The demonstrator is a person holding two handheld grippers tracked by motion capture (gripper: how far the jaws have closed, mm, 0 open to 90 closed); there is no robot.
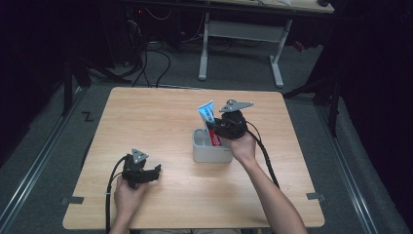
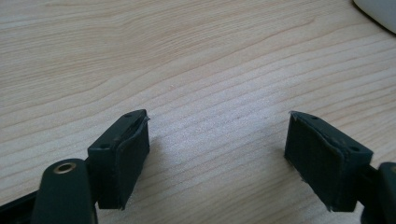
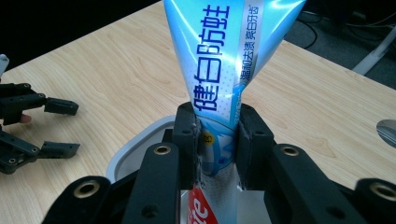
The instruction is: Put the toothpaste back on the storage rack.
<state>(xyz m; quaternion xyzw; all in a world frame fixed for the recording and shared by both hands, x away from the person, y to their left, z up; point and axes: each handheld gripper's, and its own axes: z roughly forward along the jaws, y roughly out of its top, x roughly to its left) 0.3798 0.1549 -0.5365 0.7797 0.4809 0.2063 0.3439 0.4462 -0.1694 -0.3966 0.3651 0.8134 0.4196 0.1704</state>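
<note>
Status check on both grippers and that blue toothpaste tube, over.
Right gripper shut on blue toothpaste tube, over grey holder. Left gripper open, empty. Nothing blocking.

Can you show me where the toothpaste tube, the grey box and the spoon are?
toothpaste tube (image 3: 219, 70): right gripper view, on its blue printed body.
grey box (image 1: 204, 155): high view, on its front wall.
spoon (image 3: 387, 130): right gripper view, on the shiny bowl at the picture's edge.

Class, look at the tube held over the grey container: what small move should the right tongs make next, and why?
Probably lower it a little further, then let go. The right tongs are shut on the blue toothpaste tube, which stands upright with its lower end already inside the grey container, beside a red-and-white tube. The left tongs wait open over the table.
</note>
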